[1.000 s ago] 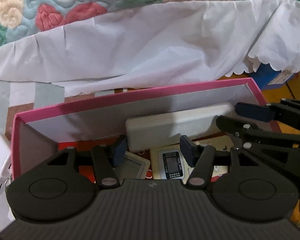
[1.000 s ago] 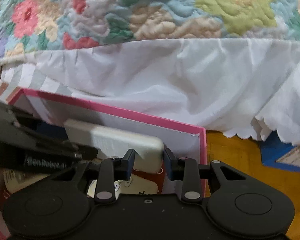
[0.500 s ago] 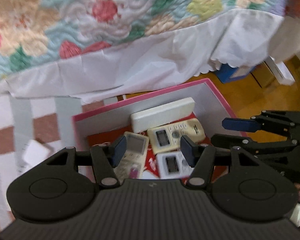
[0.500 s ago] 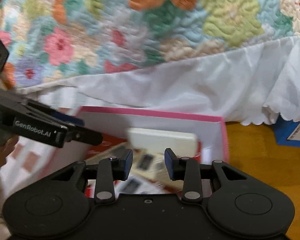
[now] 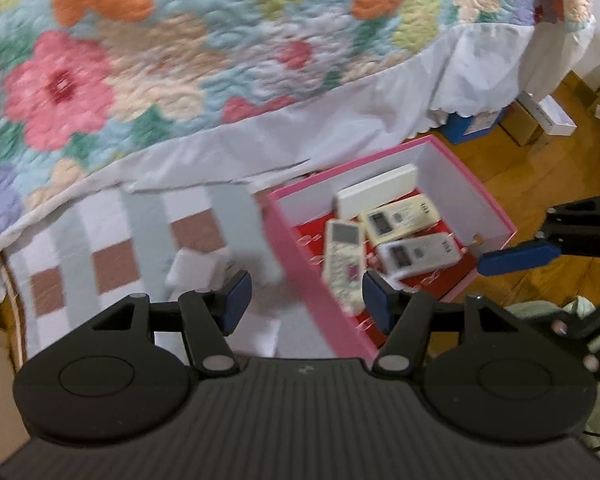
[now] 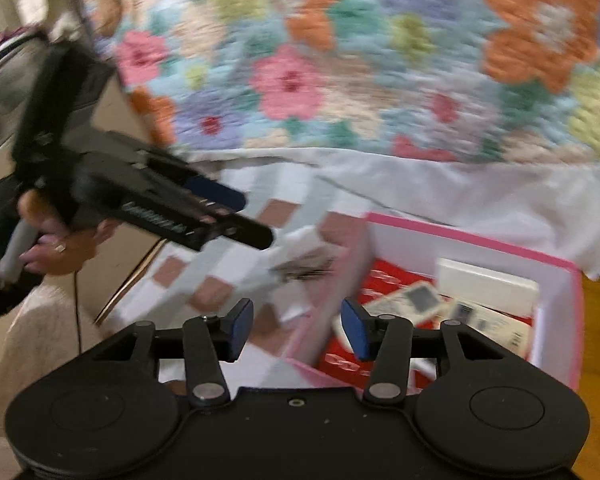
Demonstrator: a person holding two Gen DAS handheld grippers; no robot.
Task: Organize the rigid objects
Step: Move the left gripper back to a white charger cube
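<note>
A pink box (image 5: 440, 145) with a red floor sits on the floor beside the bed. It holds several remotes: a plain white one (image 5: 376, 194) against the back wall and three with screens (image 5: 398, 218) lying flat. My left gripper (image 5: 306, 298) hovers open and empty above the box's left wall. My right gripper (image 6: 298, 326) is also up over that left wall, its jaws opening with nothing between them. Each gripper shows in the other's view: the right gripper (image 5: 514, 238) and the left gripper (image 6: 256, 220), held by a hand (image 6: 56, 240).
A small white block (image 5: 198, 266) lies on a checked cloth (image 5: 108, 264) left of the box. A bed with a floral quilt (image 5: 220, 60) and white skirt (image 5: 380, 120) stands behind. On the wooden floor (image 5: 540, 168) at the right are a blue box (image 5: 470, 126) and cardboard boxes (image 5: 540, 116).
Both grippers have risen and pulled back from the box. The right one has left the white remote against the back wall, and its jaws have spread wider.
</note>
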